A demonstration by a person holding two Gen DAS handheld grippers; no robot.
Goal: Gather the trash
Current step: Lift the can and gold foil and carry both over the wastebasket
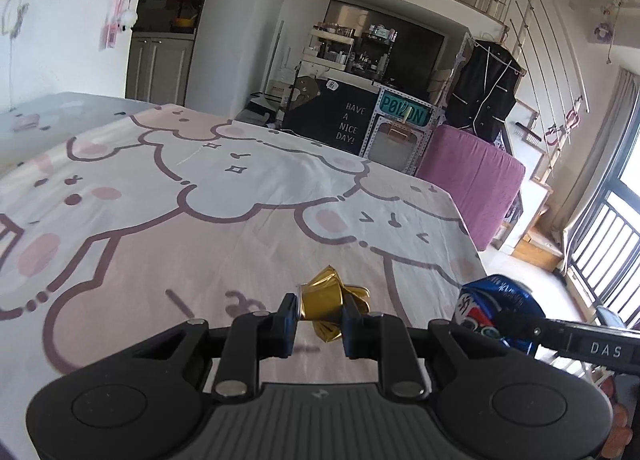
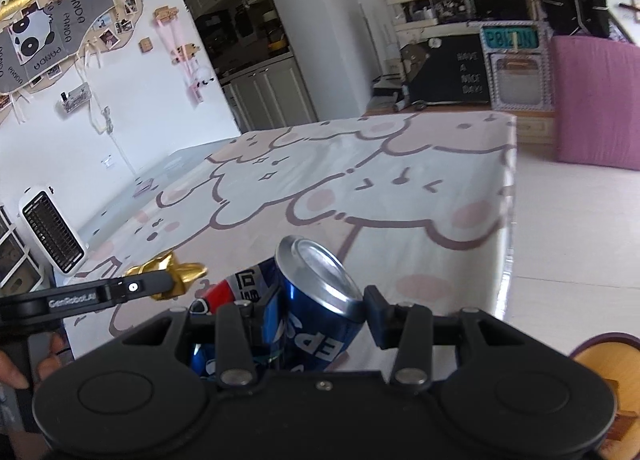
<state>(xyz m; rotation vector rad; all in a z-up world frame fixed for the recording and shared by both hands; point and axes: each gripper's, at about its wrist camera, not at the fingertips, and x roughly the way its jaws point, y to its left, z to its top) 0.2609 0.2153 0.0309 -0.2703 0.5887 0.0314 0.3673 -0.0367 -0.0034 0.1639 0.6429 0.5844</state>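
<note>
The left gripper (image 1: pixel 320 314) points slightly downward, its jaws clamped on a crushed gold can (image 1: pixel 326 300). Just beside it, the right gripper (image 2: pixel 316 312) tilts likewise, jaws gripping a dented blue can (image 2: pixel 320 300). A hand (image 2: pixel 24 364) grasps the left gripper's handle.
</note>
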